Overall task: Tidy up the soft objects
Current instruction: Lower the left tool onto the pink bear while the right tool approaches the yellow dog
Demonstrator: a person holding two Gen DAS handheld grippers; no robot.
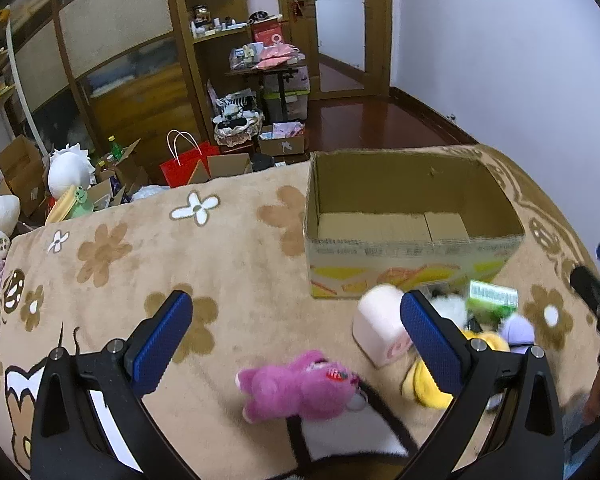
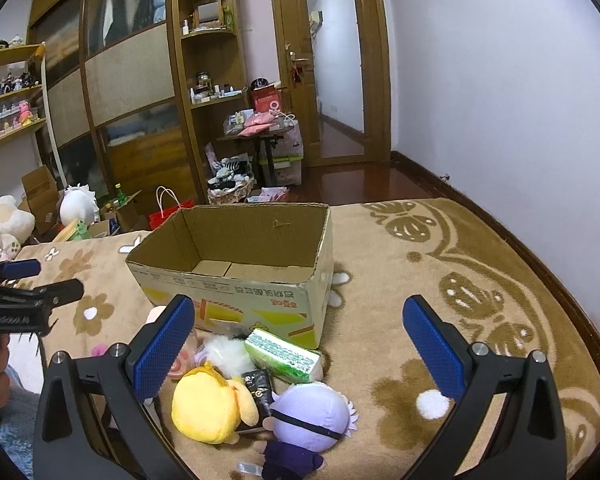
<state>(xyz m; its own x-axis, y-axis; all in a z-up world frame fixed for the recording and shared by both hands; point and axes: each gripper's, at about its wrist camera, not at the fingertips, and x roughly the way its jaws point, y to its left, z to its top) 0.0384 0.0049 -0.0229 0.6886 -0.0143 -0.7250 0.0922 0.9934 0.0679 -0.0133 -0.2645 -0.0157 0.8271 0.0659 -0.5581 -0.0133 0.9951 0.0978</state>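
An open cardboard box (image 1: 412, 236) (image 2: 236, 280) stands empty on the flowered beige blanket (image 1: 148, 248). In front of it lie soft toys: a pink plush bear (image 1: 300, 388), a pink-white roll cushion (image 1: 380, 324), a yellow plush (image 2: 208, 404) (image 1: 424, 384), a purple-haired doll (image 2: 312, 416) (image 1: 518, 330), a white fluffy toy (image 2: 228, 352) and a green-white pack (image 2: 284, 356) (image 1: 494, 296). My left gripper (image 1: 296, 340) is open above the pink bear. My right gripper (image 2: 300, 344) is open above the toy pile.
Past the blanket's far edge are cardboard boxes, a red paper bag (image 1: 188, 164), a white plush (image 1: 68, 168), a wooden wardrobe, shelves, a cluttered small table (image 2: 260, 132) and a door. A wall runs along the right side.
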